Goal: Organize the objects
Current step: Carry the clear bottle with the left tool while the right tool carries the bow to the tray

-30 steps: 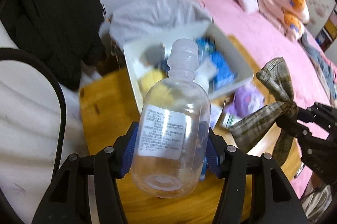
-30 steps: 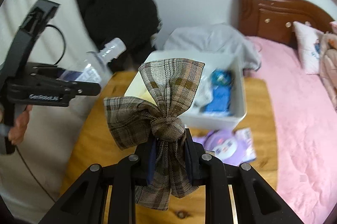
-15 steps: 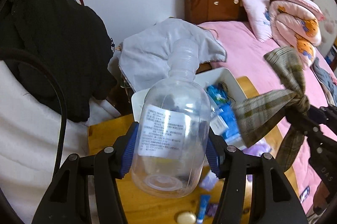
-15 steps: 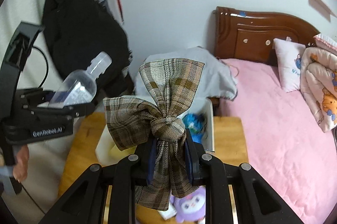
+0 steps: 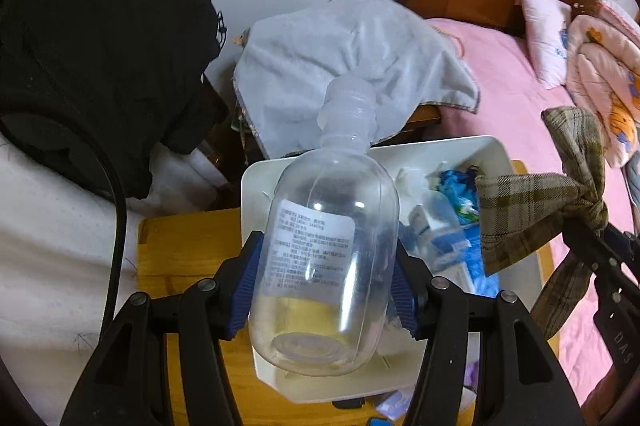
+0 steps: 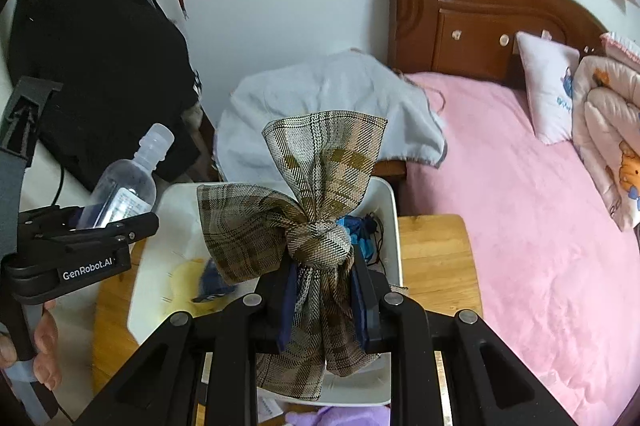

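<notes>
1. Left wrist view: the left gripper (image 5: 324, 292) has its two blue-padded fingers pressed against the sides of one clear plastic bottle (image 5: 326, 266), which sits between them with its capped neck pointing away from the camera and its base toward it.
2. That bottle hangs over the near left part of a white bin (image 5: 494, 149) that rests on a wooden table (image 5: 180, 246); whether the bottle touches the bin cannot be told.
3. Right wrist view: the right gripper (image 6: 324, 306) is pinched on the tails of one plaid fabric bow (image 6: 308, 222), just below its knot, so the two loops stand up above the fingertips.
4. The bow is over the bin's middle, held in the air above its contents.
5. Counted: two grippers, one bottle, one bow, one bin.
6. Inside the bin lie blue packets (image 5: 464, 246) and a yellow item (image 6: 186, 280); their exact number is unclear.
7. A purple plush toy (image 6: 340, 418) lies on the table by the bin's near edge.
8. Behind the bin sits a pale grey cloth (image 6: 328, 105), and to the right a bed with a pink cover (image 6: 520, 205).
9. A person's hand (image 6: 42, 350) grips the left gripper's handle.
</notes>
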### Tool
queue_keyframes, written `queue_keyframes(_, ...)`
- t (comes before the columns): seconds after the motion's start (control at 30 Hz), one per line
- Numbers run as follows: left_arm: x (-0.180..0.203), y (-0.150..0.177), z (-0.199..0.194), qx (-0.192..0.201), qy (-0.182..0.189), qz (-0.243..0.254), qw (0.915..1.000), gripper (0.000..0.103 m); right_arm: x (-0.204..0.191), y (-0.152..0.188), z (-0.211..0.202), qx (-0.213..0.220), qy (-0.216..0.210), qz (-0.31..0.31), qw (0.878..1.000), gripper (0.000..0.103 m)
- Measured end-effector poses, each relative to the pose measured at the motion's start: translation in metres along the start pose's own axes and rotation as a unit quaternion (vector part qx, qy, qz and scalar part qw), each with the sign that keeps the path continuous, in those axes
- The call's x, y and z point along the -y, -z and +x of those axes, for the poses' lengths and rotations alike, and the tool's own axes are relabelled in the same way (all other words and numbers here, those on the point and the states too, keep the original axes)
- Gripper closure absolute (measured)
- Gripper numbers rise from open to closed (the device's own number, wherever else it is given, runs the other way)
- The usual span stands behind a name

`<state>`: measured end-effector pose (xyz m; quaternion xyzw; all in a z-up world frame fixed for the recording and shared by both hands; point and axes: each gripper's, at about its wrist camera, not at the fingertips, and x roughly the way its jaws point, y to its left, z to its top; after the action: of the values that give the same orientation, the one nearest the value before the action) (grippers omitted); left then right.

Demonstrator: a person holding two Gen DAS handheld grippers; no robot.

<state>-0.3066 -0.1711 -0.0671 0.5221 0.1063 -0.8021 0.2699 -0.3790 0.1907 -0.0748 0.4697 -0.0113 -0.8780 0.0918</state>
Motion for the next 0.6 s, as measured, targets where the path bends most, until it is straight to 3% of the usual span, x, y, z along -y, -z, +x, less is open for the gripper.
queue_keyframes(0.2,0.003,-0.002,0.022,-0.004,-0.013,-0.008,0.9999,0.041,-0.004,-0.002,0.04,-0.032,0.006,-0.01,0.999,0.073)
queue_keyframes(0.37,-0.001,-0.003,0.038,-0.033,-0.009,-0.038,0.9987,0.037,-0.01,0.001,0.045,-0.032,0.001,-0.027,0.999,0.038)
queue_keyframes(0.43,-0.004,-0.001,0.039,-0.039,-0.006,-0.048,0.998,0.023,-0.013,0.003,0.04,-0.024,0.002,-0.036,0.999,0.036)
queue_keyframes(0.6,-0.005,0.002,0.031,-0.028,-0.013,-0.041,0.9987,0.022,-0.017,0.004,0.033,-0.018,-0.003,-0.054,0.998,0.036)
